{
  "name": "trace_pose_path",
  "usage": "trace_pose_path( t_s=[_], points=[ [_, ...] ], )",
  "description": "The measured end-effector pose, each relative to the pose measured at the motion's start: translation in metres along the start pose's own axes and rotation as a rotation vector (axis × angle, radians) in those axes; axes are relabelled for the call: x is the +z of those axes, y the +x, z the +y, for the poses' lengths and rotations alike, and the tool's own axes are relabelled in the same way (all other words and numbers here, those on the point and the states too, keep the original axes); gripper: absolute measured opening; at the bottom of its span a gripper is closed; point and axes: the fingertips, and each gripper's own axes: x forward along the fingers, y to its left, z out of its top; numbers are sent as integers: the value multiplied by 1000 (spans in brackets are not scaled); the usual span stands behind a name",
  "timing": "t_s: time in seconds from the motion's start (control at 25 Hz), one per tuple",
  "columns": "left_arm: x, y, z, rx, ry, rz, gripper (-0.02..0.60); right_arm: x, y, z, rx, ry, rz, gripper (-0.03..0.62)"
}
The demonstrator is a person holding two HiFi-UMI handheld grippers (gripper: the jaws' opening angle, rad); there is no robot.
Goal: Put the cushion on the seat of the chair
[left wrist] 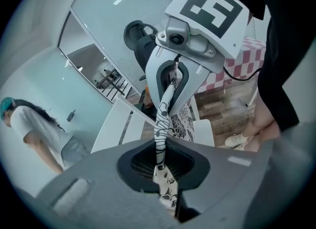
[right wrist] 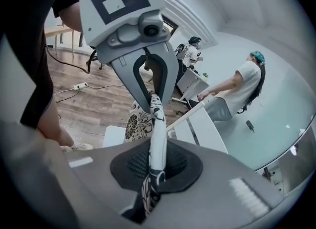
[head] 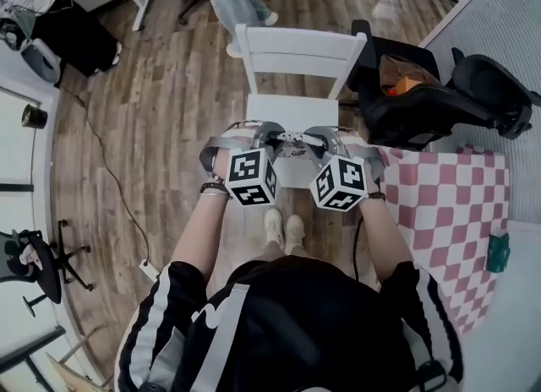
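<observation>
Above the chair (head: pixel 292 52), left gripper (head: pixel 272 134) and right gripper (head: pixel 317 137) clamp opposite edges of a cushion (left wrist: pixel 161 119) that looks soft, light and floppy.

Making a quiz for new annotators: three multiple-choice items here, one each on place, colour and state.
1. Where is the cushion? A. on the floor; B. on the checked cloth; C. held by the left tool and right tool over the chair.
2. What colour is that chair? A. white; B. red; C. green.
3. How is the left tool? A. open, empty; B. shut on the cushion's edge; C. open around the chair.
Key: C, both gripper views show it stretched tool to tool; A, the head view shows it white; B, fabric is pinched in its jaws.
</observation>
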Motion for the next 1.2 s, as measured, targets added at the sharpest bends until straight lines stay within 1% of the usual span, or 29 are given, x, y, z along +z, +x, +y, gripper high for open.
trace_pose_path(
  t_s=[0.4, 0.76, 1.08, 1.2],
  points=[
    [-13, 40, 28, -22, 25, -2, 18, -20, 38, -34, 31, -63, 12, 11],
    [-21, 74, 58, -28, 68, 11, 18, -36, 65, -58, 49, -137, 23, 11],
    [-31, 102, 75, -46, 78, 20, 18, -52, 93, -75, 108, -161, -1, 11],
    [-31, 113, 81, -41, 74, 10, 18, -59, 100, -86, 107, -192, -6, 11]
  ],
)
